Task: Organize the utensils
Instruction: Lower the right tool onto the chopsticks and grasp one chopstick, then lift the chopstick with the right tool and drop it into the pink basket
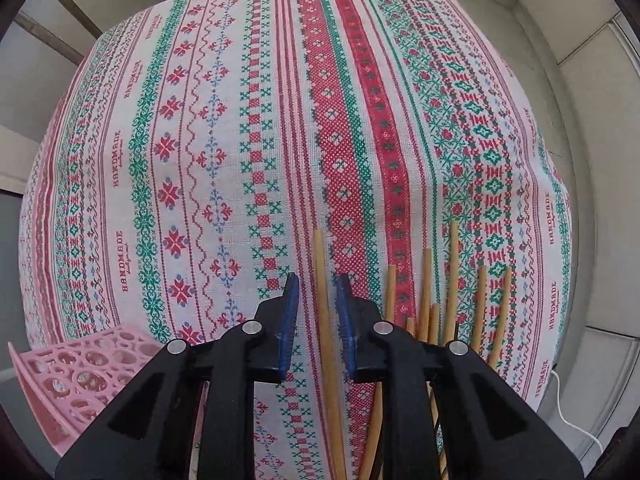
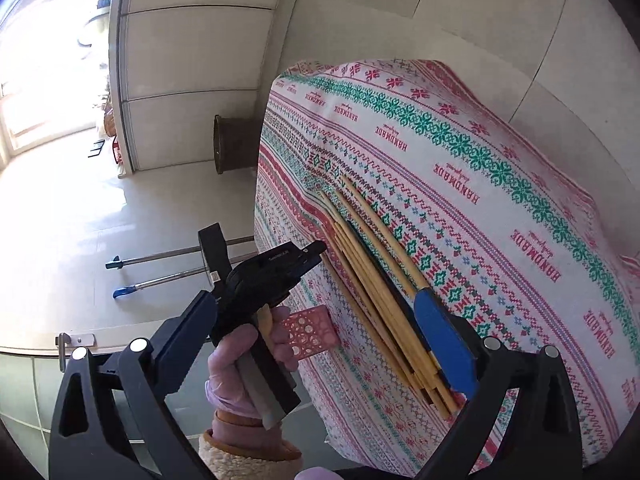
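Chopsticks [image 1: 452,292] lie bunched on the patterned tablecloth [image 1: 200,160], just right of the left gripper [image 1: 317,304], whose narrow jaws pinch a single chopstick [image 1: 320,272]. Pink perforated basket [image 1: 72,376] sits left of those fingers. Only the right wrist view shows the right gripper [image 2: 320,340] spread wide and empty beside the bundle, and a gloved hand [image 2: 240,360].

Tablecloth [image 1: 280,120]: white ground with red and green cross-stitch bands, red lettering. Chopsticks [image 1: 326,320]: pale bamboo tan. Perforated basket [image 1: 72,376]: pink; gripper pads [image 1: 289,320]: blue.
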The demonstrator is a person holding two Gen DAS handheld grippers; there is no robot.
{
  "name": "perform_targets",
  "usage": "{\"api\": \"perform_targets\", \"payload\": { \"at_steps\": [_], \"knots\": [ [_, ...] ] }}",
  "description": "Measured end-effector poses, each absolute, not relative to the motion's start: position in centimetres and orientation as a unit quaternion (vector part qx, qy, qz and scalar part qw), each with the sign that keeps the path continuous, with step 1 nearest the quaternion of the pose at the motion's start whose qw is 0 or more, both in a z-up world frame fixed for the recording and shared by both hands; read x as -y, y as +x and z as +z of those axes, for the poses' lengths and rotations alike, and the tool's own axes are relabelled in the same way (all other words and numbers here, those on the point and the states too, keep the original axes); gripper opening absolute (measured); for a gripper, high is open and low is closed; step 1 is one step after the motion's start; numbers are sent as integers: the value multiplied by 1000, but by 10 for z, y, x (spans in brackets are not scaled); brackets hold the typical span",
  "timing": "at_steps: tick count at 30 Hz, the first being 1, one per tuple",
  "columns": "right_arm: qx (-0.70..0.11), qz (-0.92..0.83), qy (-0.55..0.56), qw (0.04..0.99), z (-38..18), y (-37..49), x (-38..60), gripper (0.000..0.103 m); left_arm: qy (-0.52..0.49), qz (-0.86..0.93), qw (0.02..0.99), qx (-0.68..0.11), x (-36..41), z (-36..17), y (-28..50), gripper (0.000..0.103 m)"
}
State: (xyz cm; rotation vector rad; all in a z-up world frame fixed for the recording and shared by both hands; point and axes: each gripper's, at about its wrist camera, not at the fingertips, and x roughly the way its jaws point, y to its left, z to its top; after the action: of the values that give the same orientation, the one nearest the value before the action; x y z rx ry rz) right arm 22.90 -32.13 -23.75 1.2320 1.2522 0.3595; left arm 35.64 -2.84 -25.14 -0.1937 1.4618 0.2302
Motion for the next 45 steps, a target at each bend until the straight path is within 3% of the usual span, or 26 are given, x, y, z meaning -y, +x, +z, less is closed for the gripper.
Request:
{"api": "perform_targets", "payload": {
  "at_steps": [3, 12, 18, 20, 26, 30, 32, 33, 34, 40, 45],
  "knots": [
    [-553, 122, 503, 652, -238, 236, 323, 96, -73, 89, 746, -656, 39, -259, 353, 5],
    [-607, 80, 355, 707, -266, 276, 288, 94, 11, -6, 808, -590, 78, -237, 243, 4],
    [-609, 100, 230, 752, -261, 312, 238, 48, 27, -61, 831, -552, 73, -196, 156, 4],
    [-614, 97, 200, 757, -267, 319, 227, 39, 32, -71, 844, -531, 64, -183, 142, 4],
    [-605, 88, 132, 780, -269, 321, 207, 37, 24, -94, 863, -496, 56, -170, 127, 4],
    [-594, 72, 22, 801, -267, 312, 179, 37, 12, -95, 864, -494, 46, -166, 128, 4],
    [-581, 58, -25, 811, -267, 308, 171, 21, 9, -94, 867, -490, 41, -163, 128, 4],
    [-576, 60, -23, 815, -267, 307, 172, 17, 6, -93, 868, -487, 39, -161, 128, 4],
    [-575, 63, -10, 815, -267, 307, 175, 6, 3, -94, 869, -485, 36, -160, 127, 4],
    [-553, 70, 89, 825, -246, 296, 209, 6, 1, -97, 883, -460, 30, -144, 122, 4],
    [-495, 76, 121, 857, -181, 264, 230, 6, -33, -112, 898, -424, 22, -115, 115, 4]
  ]
}}
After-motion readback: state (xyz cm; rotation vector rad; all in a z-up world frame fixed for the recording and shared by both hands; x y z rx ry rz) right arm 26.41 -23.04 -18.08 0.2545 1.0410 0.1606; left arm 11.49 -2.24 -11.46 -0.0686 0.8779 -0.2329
